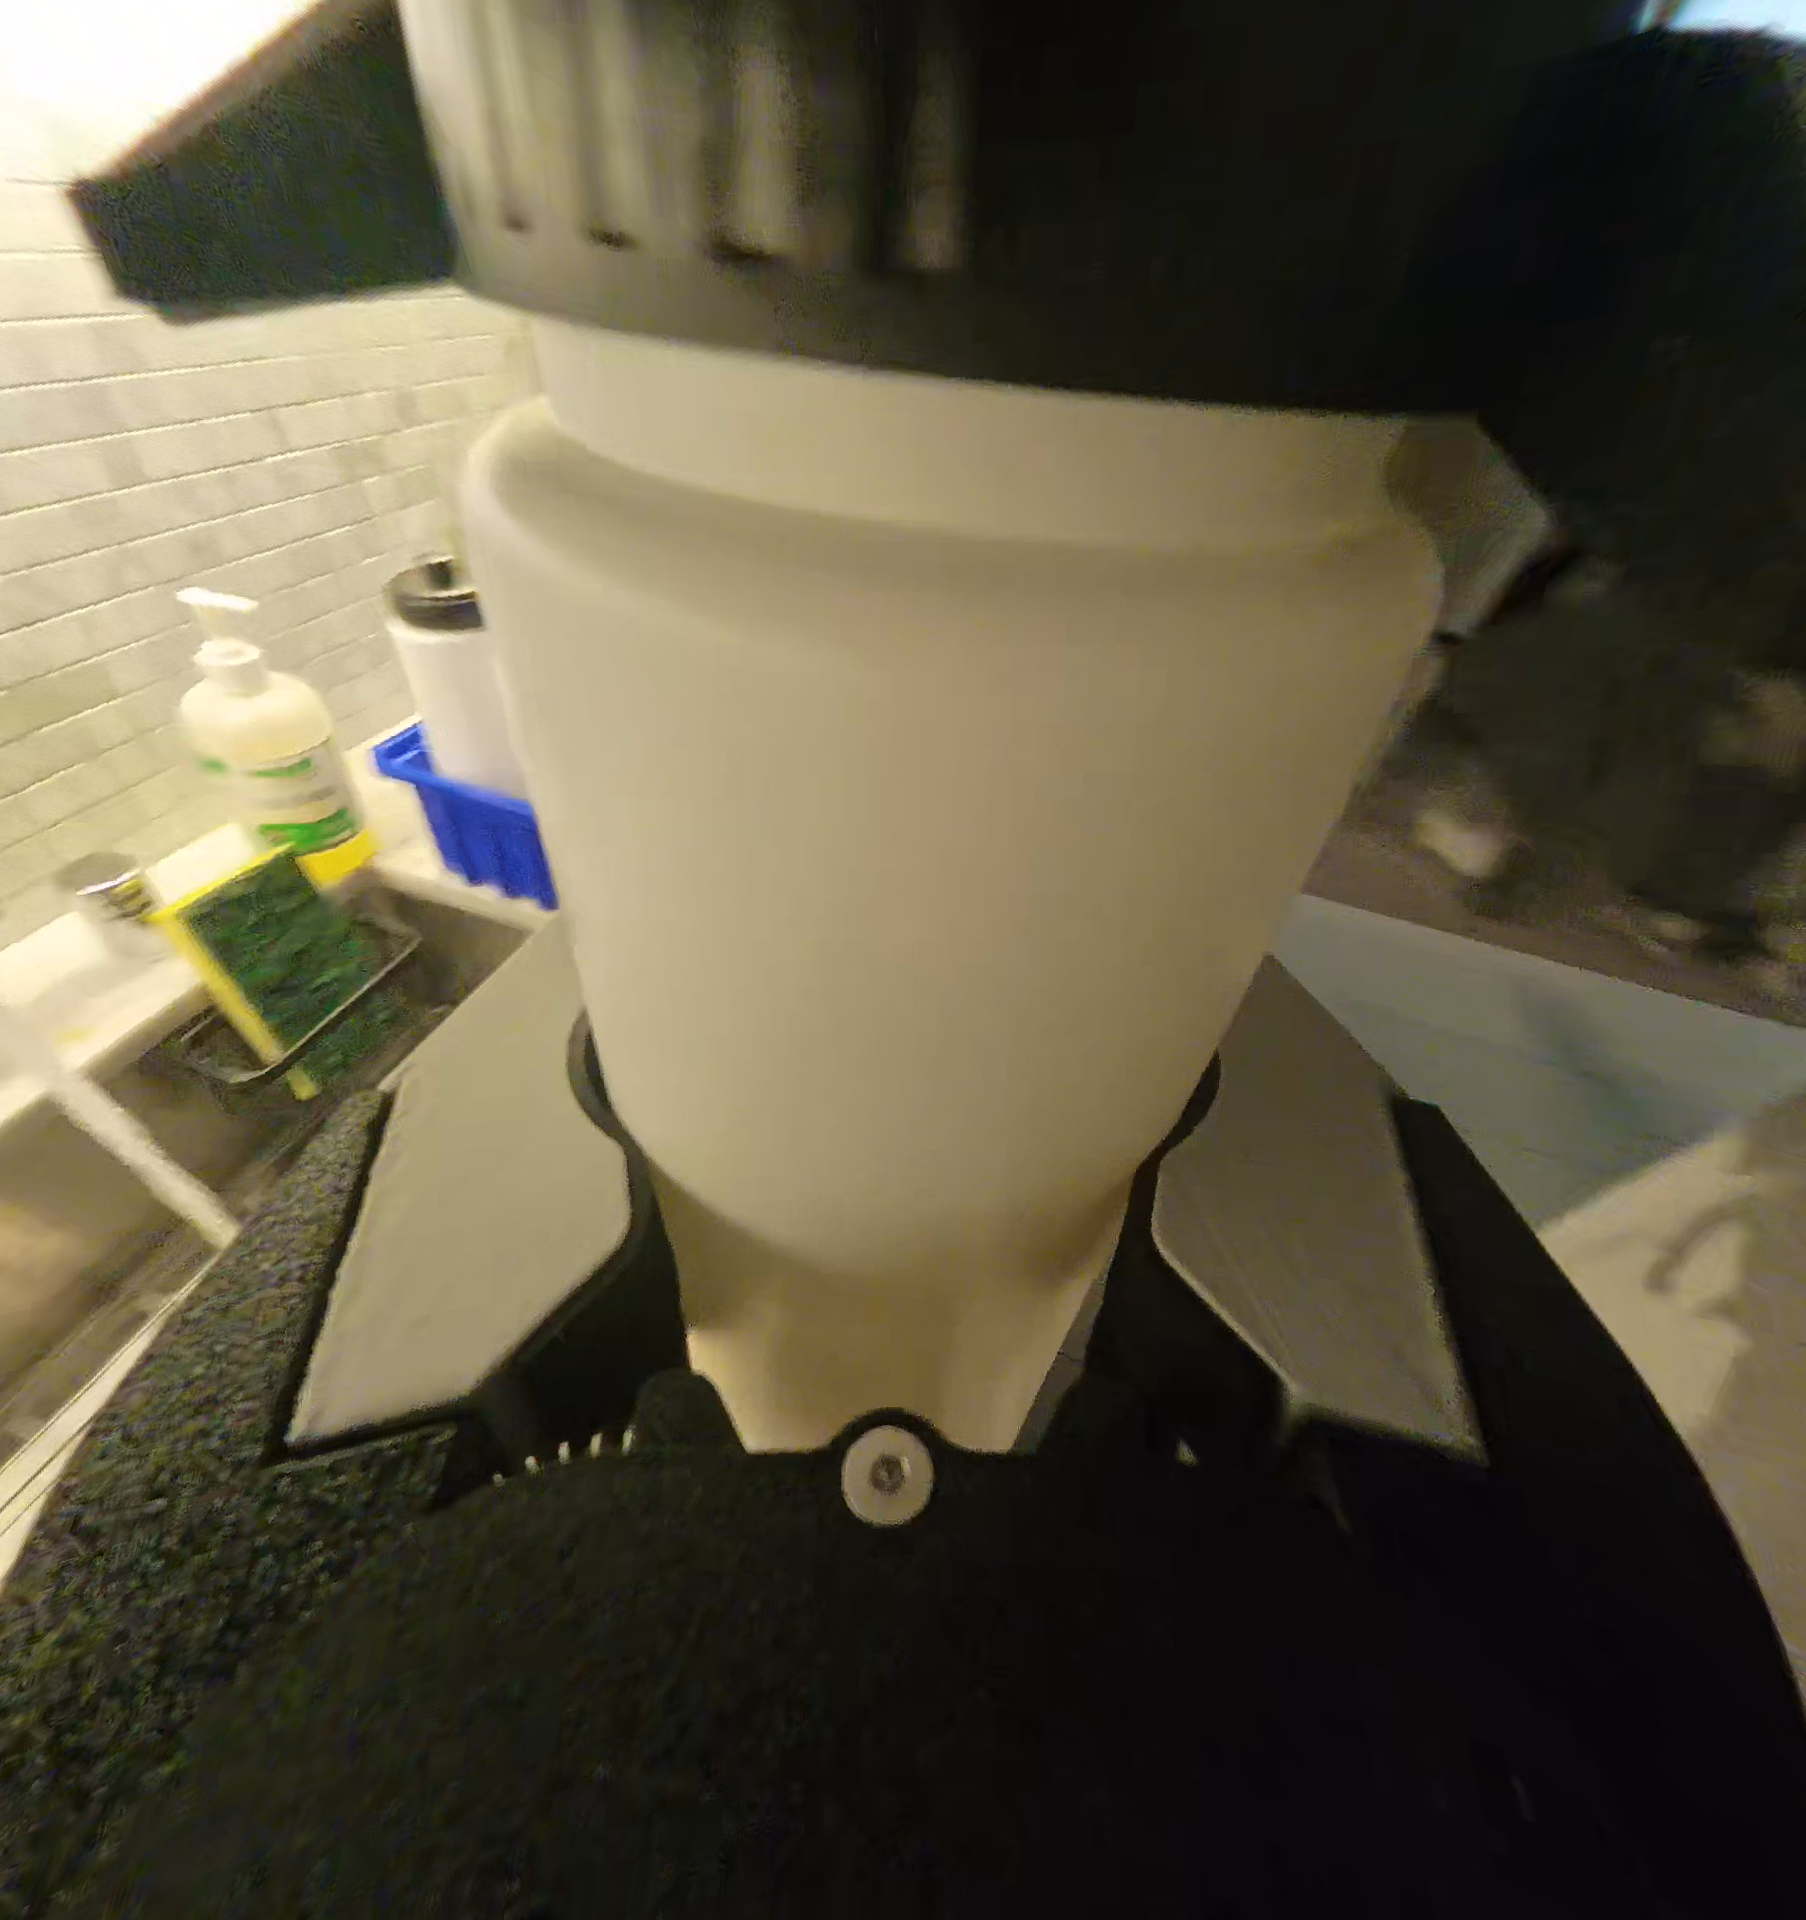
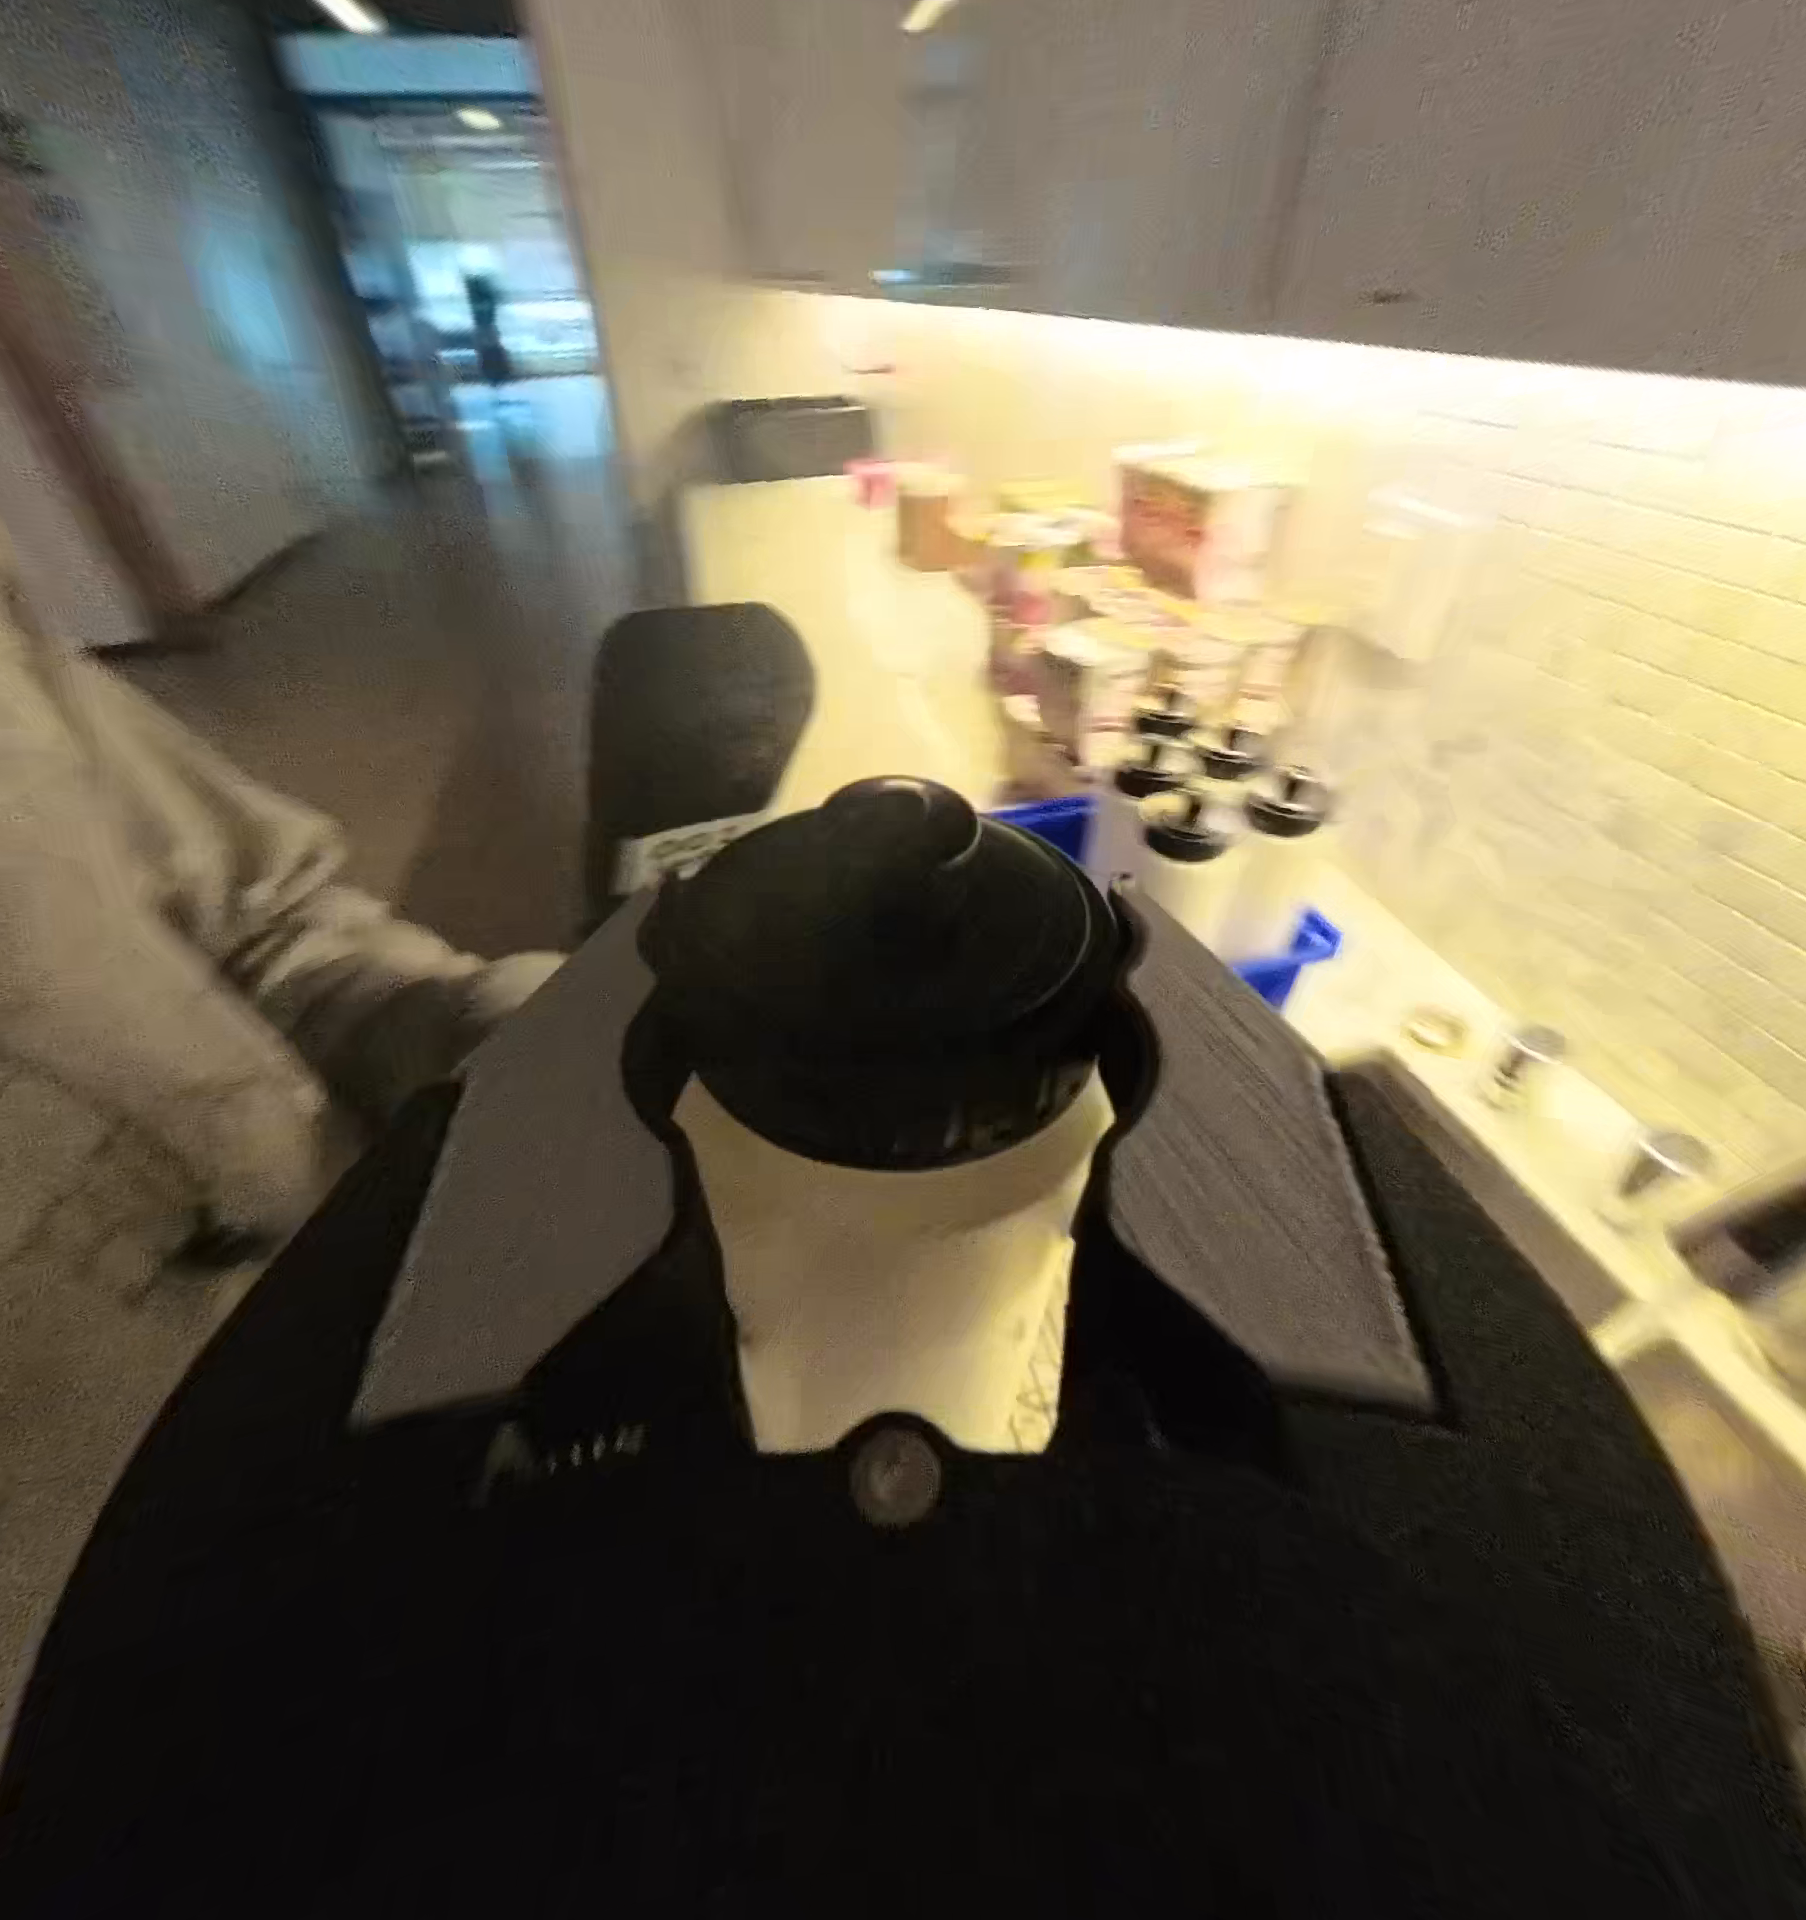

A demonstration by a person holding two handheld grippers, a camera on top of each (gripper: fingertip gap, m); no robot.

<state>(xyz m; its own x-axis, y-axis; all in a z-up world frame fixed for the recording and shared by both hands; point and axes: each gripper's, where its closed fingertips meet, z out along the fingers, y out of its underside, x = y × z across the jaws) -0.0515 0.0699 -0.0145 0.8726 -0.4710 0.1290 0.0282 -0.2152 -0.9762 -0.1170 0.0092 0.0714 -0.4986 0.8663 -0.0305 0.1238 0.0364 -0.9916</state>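
Left gripper [image 1: 894, 1174] clamped on white plastic bottle [image 1: 940, 790]; right gripper [image 2: 883, 1023] pinching its ribbed black cap [image 2: 878, 997]. Cap on, sitting over the neck. Tight or loose, can't tell.

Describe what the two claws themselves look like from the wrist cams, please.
Both match: a wide, rough-textured black body, two flat grey finger plates edged in black that converge forward, and a round screw at the centre hinge. The left claw shows small gear teeth beside its screw; the right claw has ribbed plates. In the right wrist view, a light, loose sleeve shows at left.
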